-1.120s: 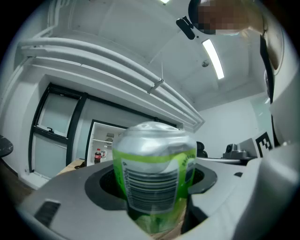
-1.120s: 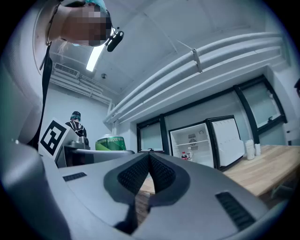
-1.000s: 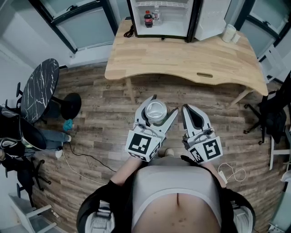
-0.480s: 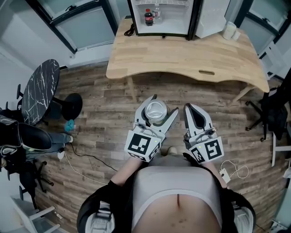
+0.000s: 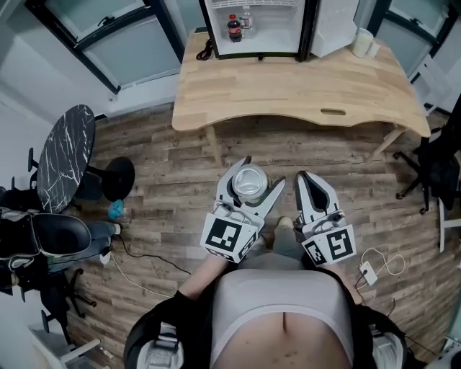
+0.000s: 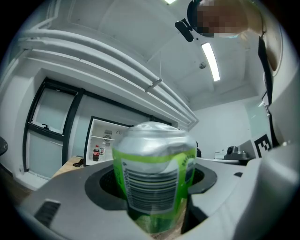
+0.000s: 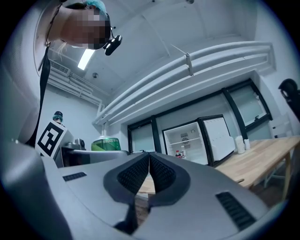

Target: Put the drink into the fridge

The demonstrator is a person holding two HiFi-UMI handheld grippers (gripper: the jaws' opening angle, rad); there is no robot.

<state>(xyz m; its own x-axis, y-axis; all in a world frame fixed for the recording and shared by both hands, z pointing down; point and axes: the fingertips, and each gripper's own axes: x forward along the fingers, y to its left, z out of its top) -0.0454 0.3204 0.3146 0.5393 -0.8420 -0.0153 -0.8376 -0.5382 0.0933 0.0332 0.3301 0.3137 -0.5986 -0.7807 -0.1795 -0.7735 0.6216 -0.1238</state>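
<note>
Left gripper (image 5: 261, 173) clamps the green can (image 5: 249, 181) upright; right gripper (image 5: 308, 177) pinched shut, empty — open fridge (image 5: 277, 32) well ahead, on desk's (image 5: 302, 86) far edge.

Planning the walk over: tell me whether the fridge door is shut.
No, the fridge stands open, its door swung aside and two bottles showing inside.

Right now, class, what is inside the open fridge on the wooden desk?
Inside the fridge stand a dark cola bottle and a small clear bottle, side by side. The upper part is cut off in the head view, too small elsewhere.
</note>
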